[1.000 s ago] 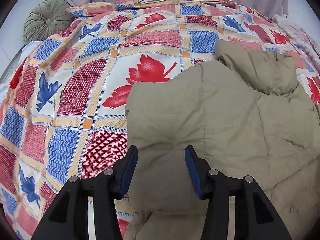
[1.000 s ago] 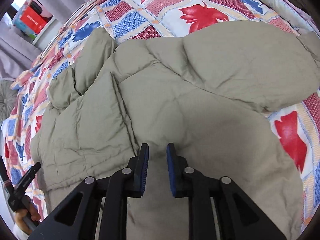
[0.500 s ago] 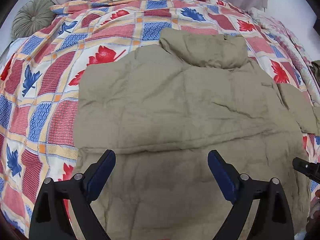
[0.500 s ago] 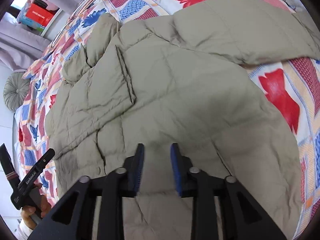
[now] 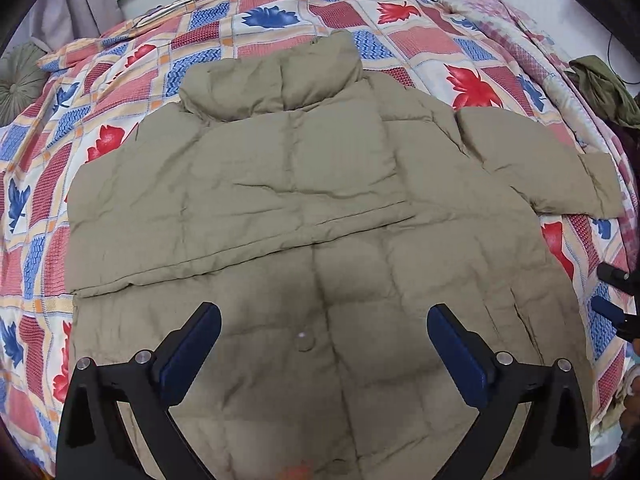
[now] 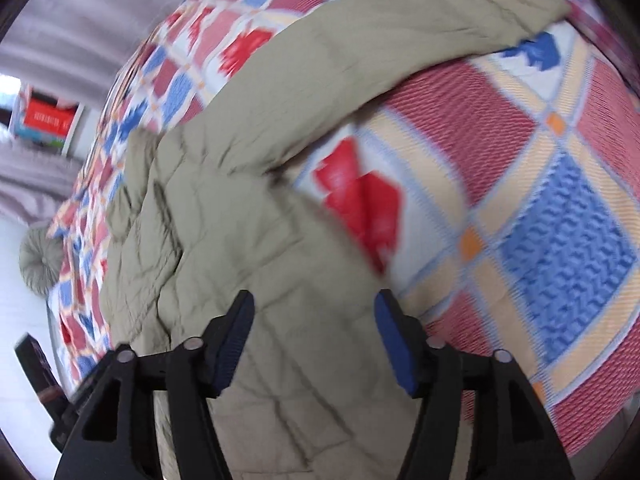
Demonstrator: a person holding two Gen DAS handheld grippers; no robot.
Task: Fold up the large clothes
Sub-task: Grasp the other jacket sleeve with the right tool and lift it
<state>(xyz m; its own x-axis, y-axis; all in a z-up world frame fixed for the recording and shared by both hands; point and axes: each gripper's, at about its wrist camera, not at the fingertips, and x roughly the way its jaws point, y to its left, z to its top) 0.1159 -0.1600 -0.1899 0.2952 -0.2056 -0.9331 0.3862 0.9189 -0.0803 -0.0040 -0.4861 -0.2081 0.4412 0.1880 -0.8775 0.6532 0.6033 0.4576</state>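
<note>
On the bed, left wrist view: we saw the khaki puffer jacket (image 5: 304, 208) spread across the patchwork bedspread (image 5: 100, 92), collar toward the far side.
Left sleeve: it lay folded across the jacket's chest, its lower edge running as a long ridge over the body.
Right sleeve: it (image 5: 536, 164) stretched out sideways on the bedspread toward the bed's right edge.
Left gripper: we held the left gripper (image 5: 324, 332) above the jacket's lower half, jaws spread wide and gripping nothing; a snap button (image 5: 303, 335) showed between the fingers.
Far items: a round grey cushion (image 5: 18, 80) sat at the bed's left corner and a dark green garment (image 5: 604, 88) lay at the right edge.
Other tool: the right gripper's tips (image 5: 616, 300) showed at the frame's right edge.

Over the jacket's side, right wrist view: we found this picture motion-blurred.
Right gripper: the right gripper (image 6: 314, 320) hovered over the jacket (image 6: 240, 200) near its edge, jaws parted and empty, one finger over fabric and the other near the bedspread (image 6: 540, 200).
Sleeve: it (image 6: 440, 32) ran away toward the top right.
Cushion: the same cushion (image 6: 40, 252) lay at far left.
</note>
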